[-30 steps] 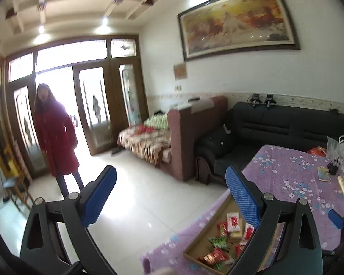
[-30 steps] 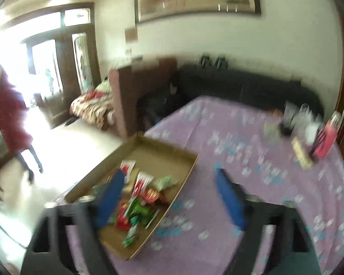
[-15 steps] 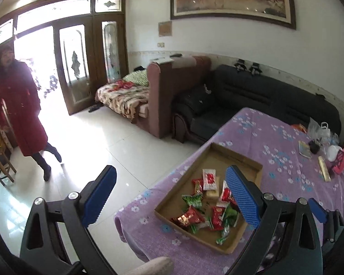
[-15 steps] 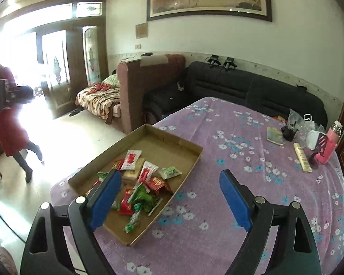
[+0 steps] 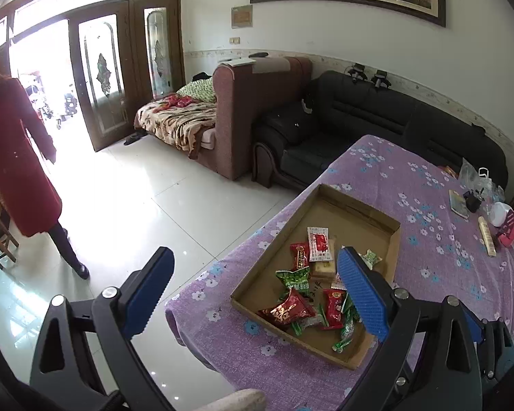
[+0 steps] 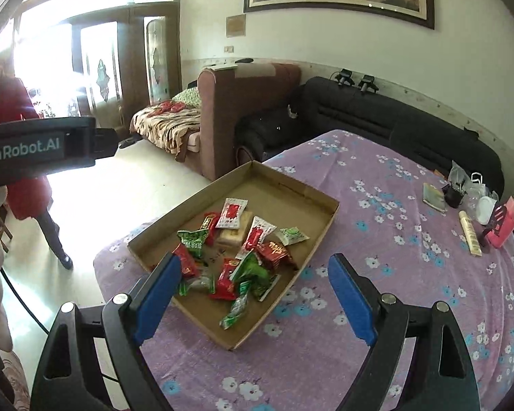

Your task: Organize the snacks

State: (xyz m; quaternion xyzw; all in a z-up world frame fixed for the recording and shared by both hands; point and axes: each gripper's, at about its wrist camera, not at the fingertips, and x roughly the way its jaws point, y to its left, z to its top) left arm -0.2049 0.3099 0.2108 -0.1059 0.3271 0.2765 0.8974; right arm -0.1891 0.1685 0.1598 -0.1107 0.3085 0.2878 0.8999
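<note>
1. Nearest me, the left gripper (image 5: 253, 287) hangs above the tabletop's near corner, jaws spread wide with nothing between them; one blue pad (image 5: 359, 294) sits in line with the tray's near end.
2. The right gripper (image 6: 253, 294) hovers just over the tabletop's near edge, jaws likewise wide apart and empty.
3. Just beyond them, a shallow cardboard tray (image 6: 311, 188) lies on the purple flowered tabletop (image 6: 377, 239), angled toward its left edge.
4. The snacks (image 6: 236, 253) are all inside the tray, heaped loosely in its nearer half: red packets (image 5: 288, 311), green packets (image 5: 293, 279), and white sachets with red print (image 5: 318, 243) lying over a pale wafer bar (image 6: 233, 231). The tray's far half is bare cardboard.
5. Farther along the tabletop's right side there is a cluster of odds and ends: a small booklet (image 6: 433, 197), a cream tube (image 6: 469, 233) and a pink object (image 6: 503, 222).
6. Behind the table stands a black sofa (image 5: 377, 116), with a brown couch (image 5: 257, 102) beside it.
7. Off to the left, a woman in a red coat (image 5: 13, 157) stands on the white tiled floor by the glazed doors (image 5: 99, 75).
</note>
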